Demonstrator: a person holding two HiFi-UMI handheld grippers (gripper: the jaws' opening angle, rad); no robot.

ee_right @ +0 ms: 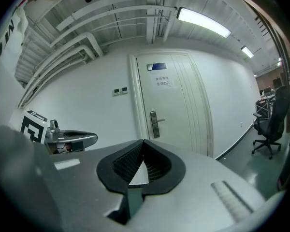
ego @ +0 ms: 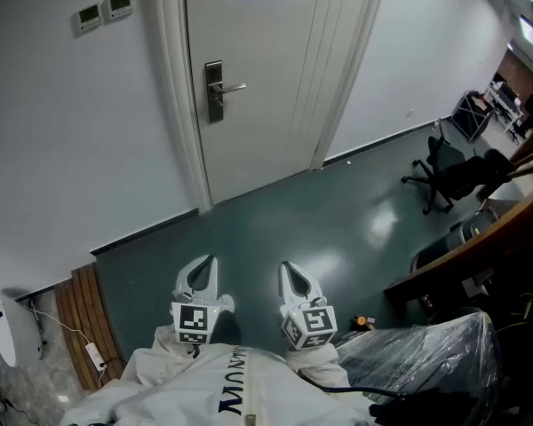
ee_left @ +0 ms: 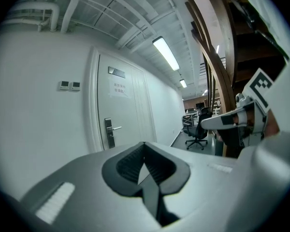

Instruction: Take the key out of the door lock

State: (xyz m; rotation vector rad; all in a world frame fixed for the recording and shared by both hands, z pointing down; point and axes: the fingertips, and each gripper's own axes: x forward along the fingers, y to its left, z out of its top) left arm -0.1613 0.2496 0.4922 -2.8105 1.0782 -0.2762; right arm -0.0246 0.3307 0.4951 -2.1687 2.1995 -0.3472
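— Up and left of both finger pairs, on the wall: two small wall controllers (ego: 104, 11). Low, outside the left fingers: wooden slats (ego: 75, 313) on the floor. Next?

— Then the left gripper (ego: 210, 261), held low against the person's white garment (ego: 222, 389), aimed at the door (ego: 266, 78). In its own view the fingertips are clenched tip to tip, with nothing between the ribbed pads (ee_left: 128, 166).

— Task thing?

— That's the lock plate (ego: 214, 91) with its lever handle (ego: 234, 88), on the door, well ahead of both finger pairs and apart from them. It sits nearer the left pair's line. As for the key, it's too small to make out in any view.

— Right side?

— Just beside the left one is the right gripper (ego: 287, 267), level with it, its marker cube (ego: 309, 324) behind the fingers. It's clenched too, tips meeting, holding nothing. In its view the lock plate lies beyond the tips and the left gripper is off to the fingers' left.

— Further right?

— An office chair (ego: 442, 174) stands well off to the right of the right fingers, on the dark floor (ego: 275, 229). A plastic-wrapped bundle (ego: 426, 353) is near the right cube.
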